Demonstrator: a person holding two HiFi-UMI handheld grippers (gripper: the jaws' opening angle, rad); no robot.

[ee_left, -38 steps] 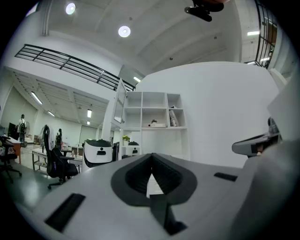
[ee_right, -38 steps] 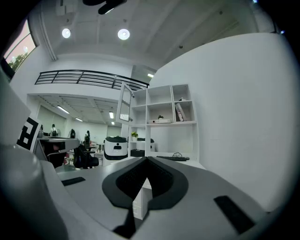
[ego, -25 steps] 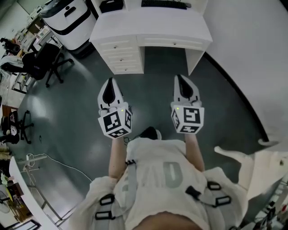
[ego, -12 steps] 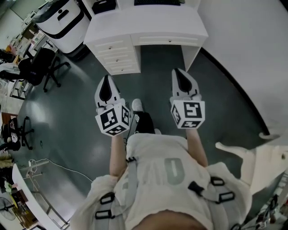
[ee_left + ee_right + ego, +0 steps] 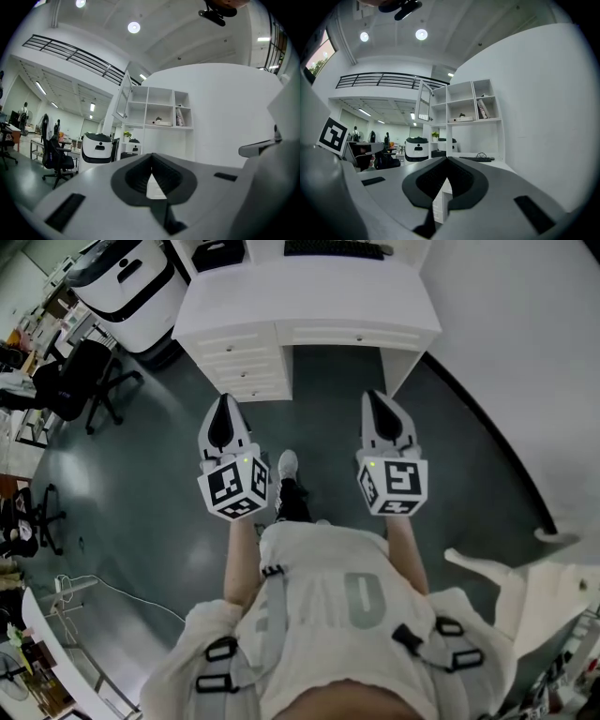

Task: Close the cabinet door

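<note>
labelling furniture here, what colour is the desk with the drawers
The desk is white, drawers included; it shows best in the head view.

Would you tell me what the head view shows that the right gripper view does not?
Only the head view: the person's shirt and shoe. Only the right gripper view: the open cabinet door, the shelves beside it and two ceiling lights. Both: the white desk with the keyboard on it.
</note>
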